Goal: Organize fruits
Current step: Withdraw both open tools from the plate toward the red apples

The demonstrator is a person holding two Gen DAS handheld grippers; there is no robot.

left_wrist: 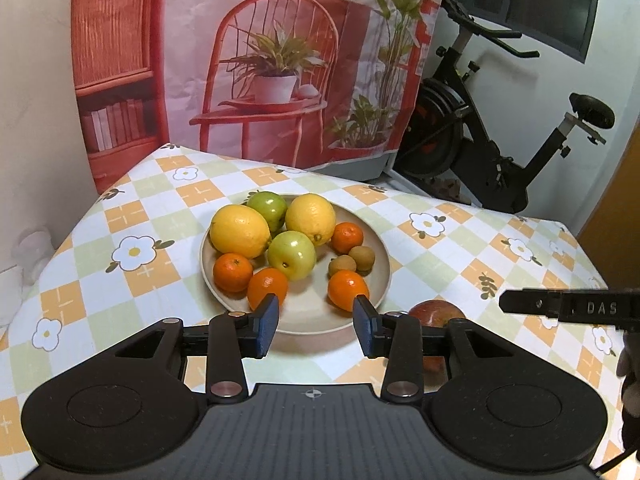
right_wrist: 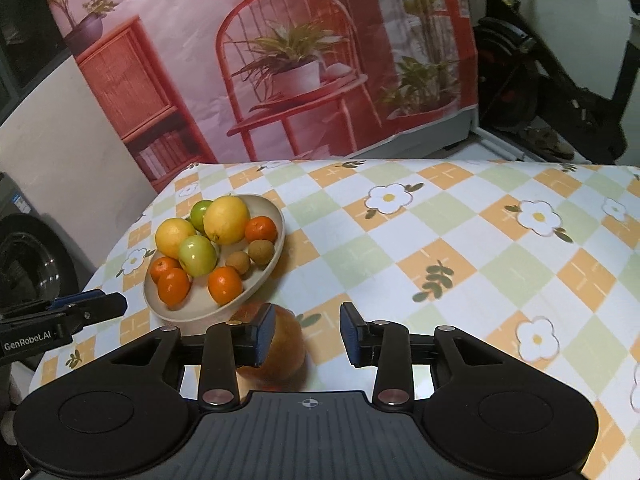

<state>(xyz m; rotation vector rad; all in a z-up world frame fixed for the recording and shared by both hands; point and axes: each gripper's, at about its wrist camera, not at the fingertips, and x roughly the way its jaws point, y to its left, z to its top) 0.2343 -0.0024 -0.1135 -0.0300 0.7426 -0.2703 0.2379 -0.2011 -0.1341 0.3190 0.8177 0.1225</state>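
Note:
A beige plate [left_wrist: 304,326] on the checked tablecloth holds two yellow lemons [left_wrist: 240,230], two green apples [left_wrist: 292,254], several tangerines [left_wrist: 347,290] and two small brown fruits [left_wrist: 352,262]. My left gripper [left_wrist: 316,314] hangs open over the plate's near rim, nothing between its blue pads. A red apple [left_wrist: 436,314] lies on the cloth just right of the plate [right_wrist: 188,314]. In the right wrist view this apple [right_wrist: 286,344] sits partly behind the left finger of my right gripper [right_wrist: 308,322], which is open and not pressing on it.
A printed backdrop [left_wrist: 260,60] hangs behind the table. An exercise bike [left_wrist: 500,140] stands at the back right. A washing machine [right_wrist: 28,256] is off the table's left side. The flowered cloth [right_wrist: 460,260] stretches to the right of the plate.

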